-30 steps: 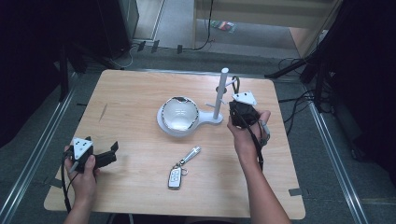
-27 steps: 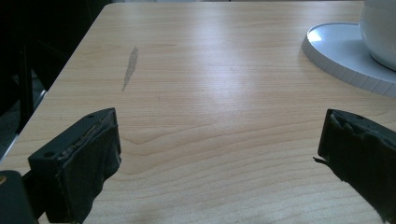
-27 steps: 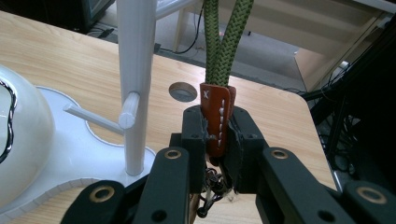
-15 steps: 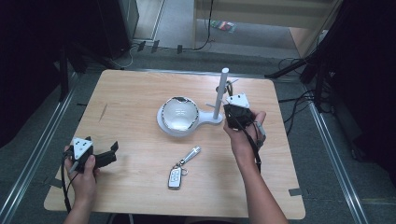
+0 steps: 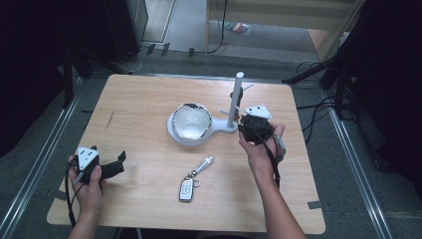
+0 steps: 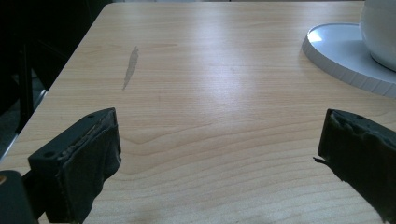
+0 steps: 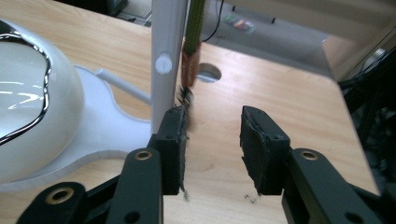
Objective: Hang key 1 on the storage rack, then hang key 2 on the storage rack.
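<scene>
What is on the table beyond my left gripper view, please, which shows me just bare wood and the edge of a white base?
Observer: A car key fob with a silver key attached lies on the table, nearer the person than the white base.
Operator: Thank you. Where is the right tool?
Observer: The right tool is at the white post that rises from that base, jaws open with nothing between them.
Operator: And where does my own left tool sit on the table?
Observer: The left tool is held near the table's near left corner, well apart from the fob.
</scene>
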Motion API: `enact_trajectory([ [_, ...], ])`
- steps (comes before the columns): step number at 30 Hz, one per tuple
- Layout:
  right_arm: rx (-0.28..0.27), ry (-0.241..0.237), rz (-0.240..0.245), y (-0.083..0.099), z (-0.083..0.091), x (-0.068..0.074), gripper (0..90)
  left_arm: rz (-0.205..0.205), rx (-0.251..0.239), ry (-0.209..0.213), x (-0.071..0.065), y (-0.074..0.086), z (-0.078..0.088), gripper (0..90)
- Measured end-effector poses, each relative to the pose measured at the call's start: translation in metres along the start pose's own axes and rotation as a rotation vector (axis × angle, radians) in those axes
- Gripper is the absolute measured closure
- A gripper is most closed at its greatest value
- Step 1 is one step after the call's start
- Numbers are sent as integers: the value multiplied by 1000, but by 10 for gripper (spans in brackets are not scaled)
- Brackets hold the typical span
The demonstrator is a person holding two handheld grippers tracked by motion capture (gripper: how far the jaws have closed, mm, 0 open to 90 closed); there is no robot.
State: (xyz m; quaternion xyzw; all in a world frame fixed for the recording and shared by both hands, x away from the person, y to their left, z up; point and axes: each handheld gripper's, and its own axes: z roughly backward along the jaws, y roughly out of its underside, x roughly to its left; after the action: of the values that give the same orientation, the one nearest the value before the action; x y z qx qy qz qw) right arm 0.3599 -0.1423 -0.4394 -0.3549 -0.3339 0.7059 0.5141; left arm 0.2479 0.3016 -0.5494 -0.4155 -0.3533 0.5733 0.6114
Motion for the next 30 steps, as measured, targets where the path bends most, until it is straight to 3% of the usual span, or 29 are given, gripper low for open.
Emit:
enact_trajectory([
  [9, 112, -41, -51, 10, 5, -1, 570, -3, 2, 1, 0, 0, 0, 0],
  [12, 188, -63, -67, 13, 6, 3, 535, 1, 2, 2, 0, 0, 0, 0],
  [20, 286, -85, -73, 19, 8, 17, 484, 1, 3, 3, 0, 0, 0, 0],
  [23, 350, -110, -104, 22, 9, 25, 460, 2, 1, 3, 0, 0, -1, 0],
  [30, 414, -138, -118, 28, 8, 34, 458, -1, 4, 4, 0, 0, -1, 0],
])
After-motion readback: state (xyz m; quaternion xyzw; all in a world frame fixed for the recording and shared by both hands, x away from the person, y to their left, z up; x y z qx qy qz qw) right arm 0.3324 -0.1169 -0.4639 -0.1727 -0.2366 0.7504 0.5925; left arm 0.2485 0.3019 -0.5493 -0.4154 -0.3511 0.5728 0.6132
